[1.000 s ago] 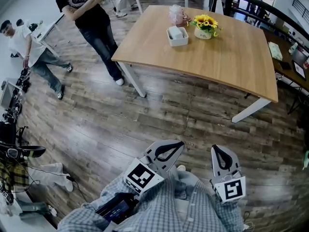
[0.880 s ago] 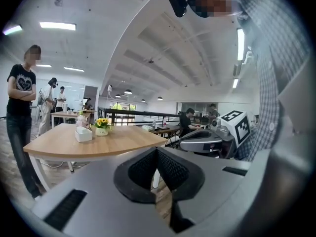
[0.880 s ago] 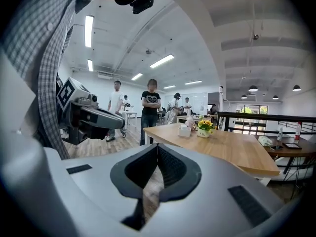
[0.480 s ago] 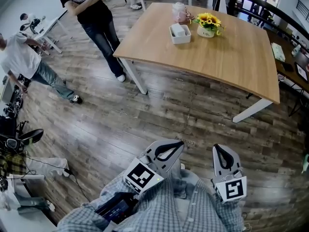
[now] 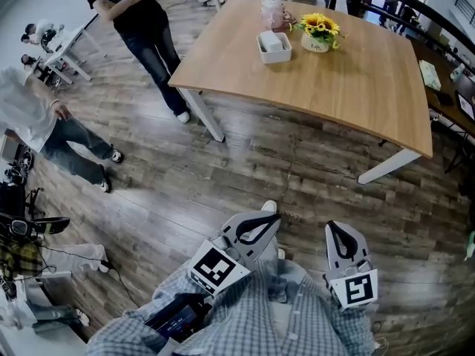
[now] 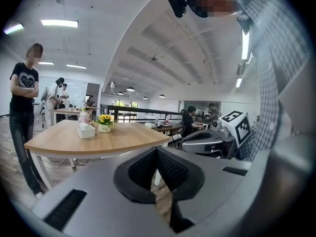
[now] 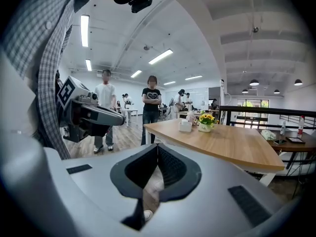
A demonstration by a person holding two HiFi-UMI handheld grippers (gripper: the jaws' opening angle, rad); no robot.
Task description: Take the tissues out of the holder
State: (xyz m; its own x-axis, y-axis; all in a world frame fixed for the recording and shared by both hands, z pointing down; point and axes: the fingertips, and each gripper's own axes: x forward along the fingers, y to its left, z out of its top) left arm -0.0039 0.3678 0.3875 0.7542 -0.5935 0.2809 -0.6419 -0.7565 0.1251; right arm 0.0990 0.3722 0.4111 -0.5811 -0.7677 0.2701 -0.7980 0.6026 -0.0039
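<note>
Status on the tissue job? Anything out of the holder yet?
Done: nothing. The tissue holder sits on the table beside the sunflower pot, with what looks like its tissues inside. In hand: nothing; left gripper and right gripper are shut, empty, held at the person's body, away from the table. Left: approach, grip the tissues, pull them out.

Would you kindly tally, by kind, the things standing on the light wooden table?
White tissue holder: 1
Pot of yellow flowers: 1
Pale pink item, too small to identify: 1
Total on the table: 3
</note>
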